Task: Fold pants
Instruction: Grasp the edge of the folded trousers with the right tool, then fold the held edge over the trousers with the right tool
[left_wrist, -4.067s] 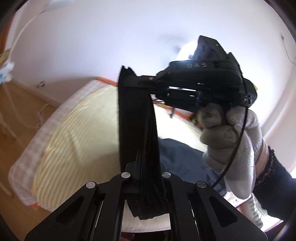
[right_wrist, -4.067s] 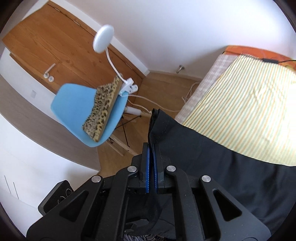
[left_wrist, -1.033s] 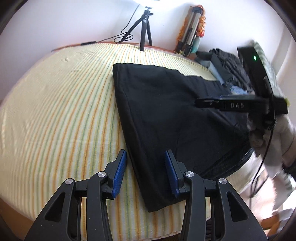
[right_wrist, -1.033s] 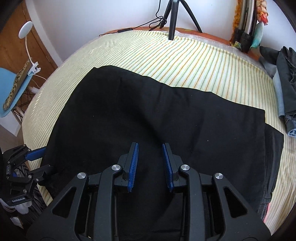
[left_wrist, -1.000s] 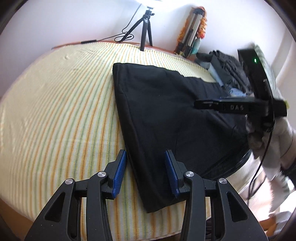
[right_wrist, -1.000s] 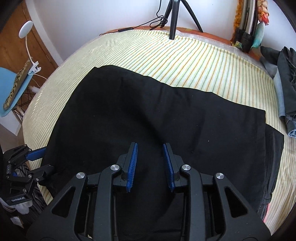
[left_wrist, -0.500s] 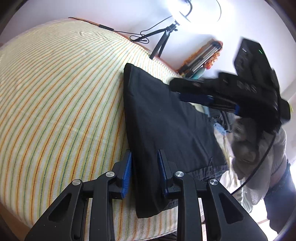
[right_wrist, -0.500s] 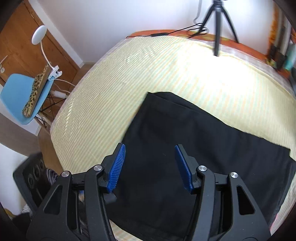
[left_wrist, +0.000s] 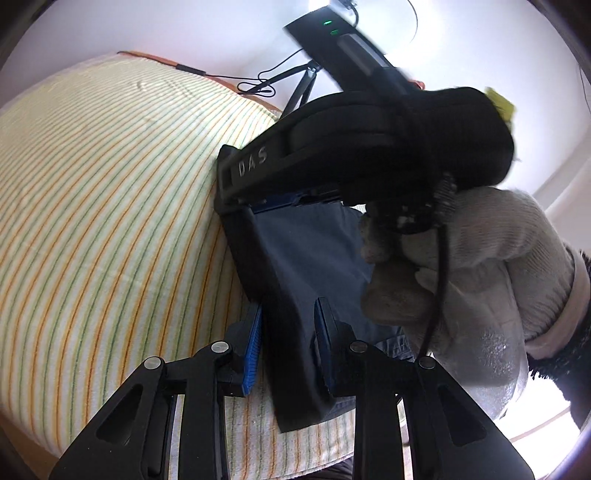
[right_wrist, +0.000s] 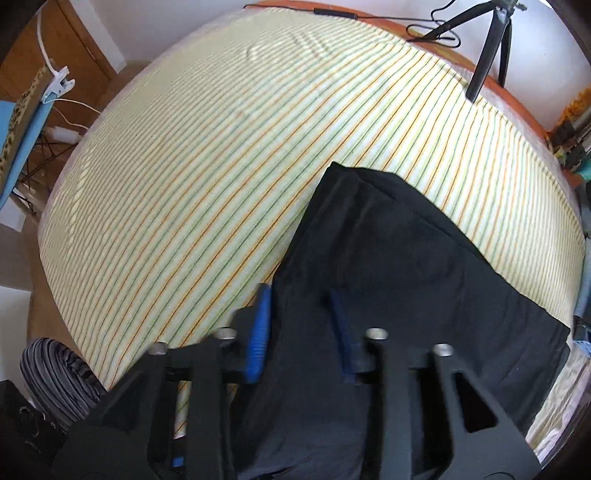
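Observation:
Black pants (right_wrist: 399, 266) lie folded flat on the striped bed (right_wrist: 207, 166). My left gripper (left_wrist: 288, 332) is open, its jaws straddling the pants' left folded edge (left_wrist: 291, 314) near the bed's near edge. My right gripper (right_wrist: 301, 325) is open, its blue-padded jaws either side of the same left edge, farther up. In the left wrist view the right gripper's body (left_wrist: 369, 140), held by a white-gloved hand (left_wrist: 472, 266), sits close above the pants and hides much of them.
A tripod (right_wrist: 487, 51) and cable stand at the bed's far edge. A blue chair (right_wrist: 22, 125) with a clamp lamp is on the left. Clutter lies at the bed's right end (right_wrist: 572, 147). A striped-sleeved arm (right_wrist: 55, 376) is at lower left.
Both grippers let go of the lifted pants, which now lie on the bed. In the last half second the right gripper swung left to the pants' left edge, close over the left gripper.

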